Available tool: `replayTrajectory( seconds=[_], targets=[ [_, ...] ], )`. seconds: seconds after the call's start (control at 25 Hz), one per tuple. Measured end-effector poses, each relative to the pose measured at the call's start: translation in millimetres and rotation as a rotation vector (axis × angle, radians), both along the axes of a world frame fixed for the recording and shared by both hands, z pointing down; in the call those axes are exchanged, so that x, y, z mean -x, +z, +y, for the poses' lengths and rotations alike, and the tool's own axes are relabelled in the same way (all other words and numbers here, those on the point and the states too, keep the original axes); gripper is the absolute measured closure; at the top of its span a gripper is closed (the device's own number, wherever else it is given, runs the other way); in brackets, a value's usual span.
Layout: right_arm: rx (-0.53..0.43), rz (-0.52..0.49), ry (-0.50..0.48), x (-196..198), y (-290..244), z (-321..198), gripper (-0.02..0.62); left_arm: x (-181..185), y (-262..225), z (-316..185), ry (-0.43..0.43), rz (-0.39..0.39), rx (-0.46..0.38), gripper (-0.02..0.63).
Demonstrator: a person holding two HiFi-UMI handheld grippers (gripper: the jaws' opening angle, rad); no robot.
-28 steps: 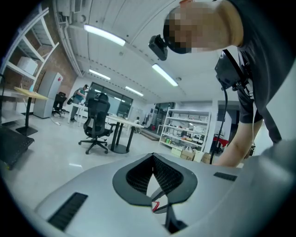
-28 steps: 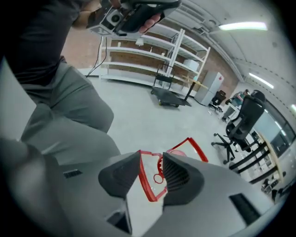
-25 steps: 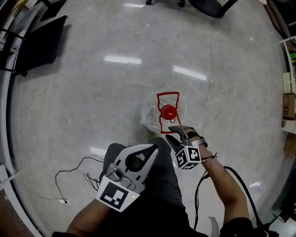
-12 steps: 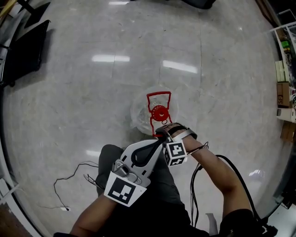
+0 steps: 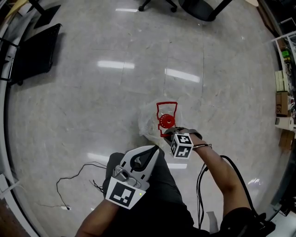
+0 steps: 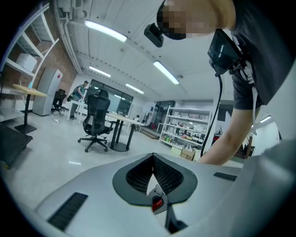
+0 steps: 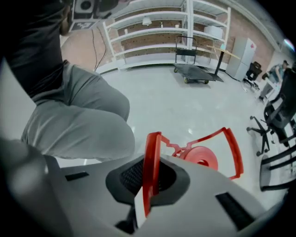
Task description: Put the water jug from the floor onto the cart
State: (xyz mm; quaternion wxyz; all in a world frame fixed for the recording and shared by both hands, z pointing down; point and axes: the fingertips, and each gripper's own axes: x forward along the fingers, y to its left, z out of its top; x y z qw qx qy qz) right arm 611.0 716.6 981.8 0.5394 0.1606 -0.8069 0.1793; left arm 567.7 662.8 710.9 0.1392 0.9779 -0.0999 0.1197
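The clear water jug [image 5: 150,121] stands on the floor, with a red cap [image 5: 166,121] and a red frame handle [image 5: 167,106]. My right gripper [image 5: 169,133] points steeply down and is shut on the near bar of that handle [image 7: 151,162]. The red bar runs up between the dark pads [image 7: 132,178], and the cap [image 7: 202,156] shows beyond. My left gripper [image 5: 155,149] hovers over my knee, left of the jug and apart from it. Its jaws [image 6: 153,159] meet at the tips with nothing in them. The dark flat cart [image 5: 34,51] stands at the far left, and also appears in the distance [image 7: 196,69].
Office chairs [image 5: 203,7] stand at the far edge. Shelves with boxes [image 5: 284,106] line the right side. A thin cable [image 5: 74,176] lies on the floor at lower left. My grey-trousered leg [image 5: 162,185] is bent just behind the jug.
The right gripper was open just short of the red handle; it moved onto the near bar and shut on it. The left gripper stays over my knee.
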Motion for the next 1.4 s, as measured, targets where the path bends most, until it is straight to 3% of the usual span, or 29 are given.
replayTrajectory(
  seconds=[0.16, 0.36, 0.6, 0.8, 1.12, 1.4],
  targets=[
    [0.031, -0.063, 0.100, 8, -61, -11, 0.592, 12, -48, -7, -0.002, -0.001, -0.023, 0.601],
    [0.045, -0.084, 0.125, 28, -173, -11, 0.592, 28, -150, -7, 0.001, 0.020, -0.056, 0.601],
    [-0.012, -0.098, 0.134, 55, -326, -37, 0.592, 57, -273, -23, -0.038, 0.085, -0.134, 0.601],
    [-0.096, -0.096, 0.135, 69, -409, -75, 0.592, 84, -336, -41, -0.094, 0.132, -0.223, 0.601],
    [-0.181, -0.129, 0.074, 125, -453, -152, 0.592, 147, -375, -92, -0.217, 0.143, -0.300, 0.601],
    [-0.152, -0.146, 0.043, 167, -433, -254, 0.592, 183, -353, -185, -0.287, 0.087, -0.307, 0.601]
  ],
)
